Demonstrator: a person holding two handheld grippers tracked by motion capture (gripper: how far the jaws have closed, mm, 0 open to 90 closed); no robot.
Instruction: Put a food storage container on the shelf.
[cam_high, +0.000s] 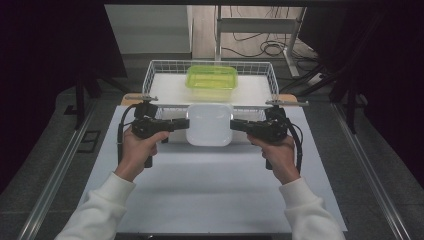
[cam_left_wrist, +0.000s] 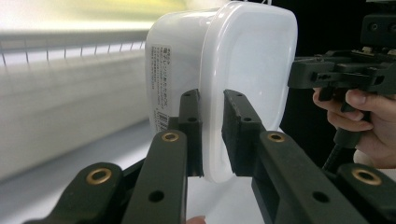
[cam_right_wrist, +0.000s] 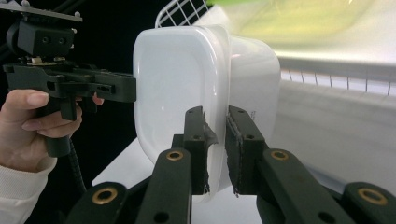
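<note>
Between your two grippers: white lidded plastic container (cam_high: 209, 125), left gripper (cam_high: 181, 124) and right gripper (cam_high: 235, 124) clamping opposite rims (wire basket (cam_high: 150, 77) directly beyond).

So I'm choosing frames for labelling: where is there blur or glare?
High view: sharp, its edges dark. Left gripper view: white container sharp, wire basket behind smeared. Right gripper view: green container blurred and overbright.

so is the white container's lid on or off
On. The white container has its lid seated flush along the rim, and both the left gripper and right gripper pinch that rim edge from opposite sides.
</note>
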